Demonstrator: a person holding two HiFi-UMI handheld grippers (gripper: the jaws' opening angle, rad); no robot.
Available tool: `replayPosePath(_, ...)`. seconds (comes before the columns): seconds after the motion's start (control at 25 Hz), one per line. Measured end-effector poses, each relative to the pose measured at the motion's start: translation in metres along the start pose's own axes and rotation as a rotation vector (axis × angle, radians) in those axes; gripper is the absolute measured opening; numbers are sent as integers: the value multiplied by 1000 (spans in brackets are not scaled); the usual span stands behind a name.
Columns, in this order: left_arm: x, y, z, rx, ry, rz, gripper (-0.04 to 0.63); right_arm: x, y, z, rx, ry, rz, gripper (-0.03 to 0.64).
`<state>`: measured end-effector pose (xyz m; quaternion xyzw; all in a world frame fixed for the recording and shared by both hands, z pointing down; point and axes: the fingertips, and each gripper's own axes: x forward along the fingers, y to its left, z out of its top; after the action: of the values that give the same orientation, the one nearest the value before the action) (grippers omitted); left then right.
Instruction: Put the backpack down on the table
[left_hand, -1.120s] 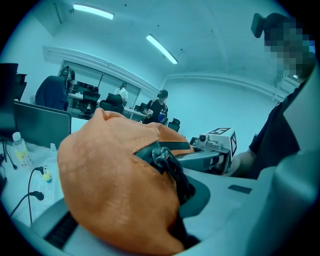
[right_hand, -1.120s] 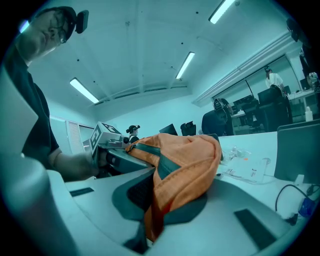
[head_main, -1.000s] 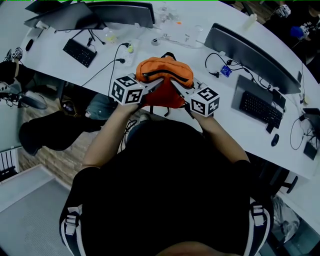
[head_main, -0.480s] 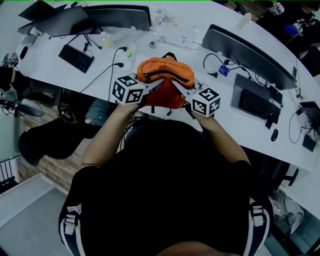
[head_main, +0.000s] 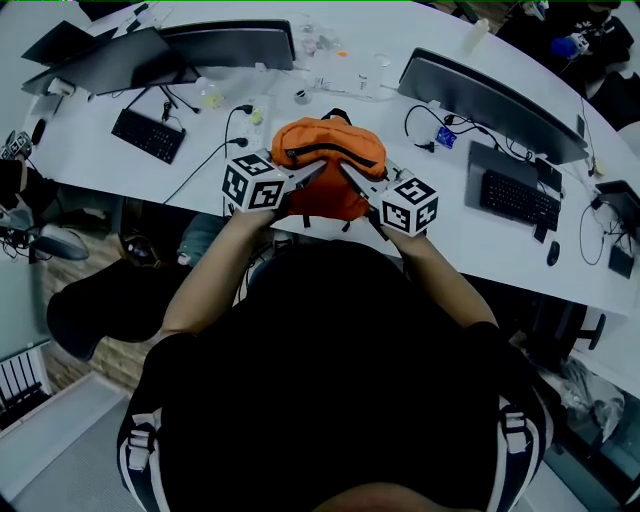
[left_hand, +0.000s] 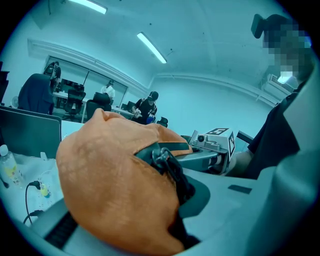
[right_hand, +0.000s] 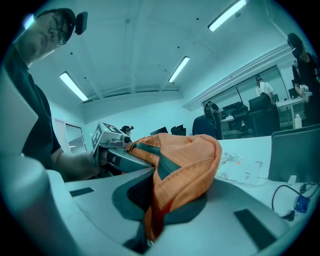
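An orange backpack (head_main: 330, 165) with a dark zip hangs over the near edge of the white table (head_main: 470, 240), held from both sides. My left gripper (head_main: 318, 170) is shut on the backpack's left side; in the left gripper view the orange fabric (left_hand: 115, 185) bulges out between its jaws. On the other side my right gripper (head_main: 347, 172) is shut on the backpack's right side, with the fabric (right_hand: 182, 170) pinched between its jaws. Each gripper shows in the other's view, behind the bag.
Two monitors (head_main: 490, 105) (head_main: 230, 45) stand on the curved table, with keyboards (head_main: 515, 198) (head_main: 146, 133), cables, a mouse (head_main: 552, 253) and small items beyond the bag. A black chair (head_main: 110, 305) stands on the floor at the left. People sit at desks in the background.
Both grippers have carried the backpack a little forward over the table's edge. Their hold on it is the same.
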<state>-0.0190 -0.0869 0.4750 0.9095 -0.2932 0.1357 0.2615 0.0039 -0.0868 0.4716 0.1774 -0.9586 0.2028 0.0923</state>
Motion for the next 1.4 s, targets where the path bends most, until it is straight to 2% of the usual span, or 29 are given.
replayPosePath(0.48,-11,2,7,42,13,-97,44,4,7,9,17,-38,-99,32)
replayPosePath(1.08,-24,15,16,103,73,-213,43,20,12,20,43,-105,-209,32)
replayPosePath(1.4,-24,26,12,112,110,-292,43,28,8,16,65,-124,-270,32)
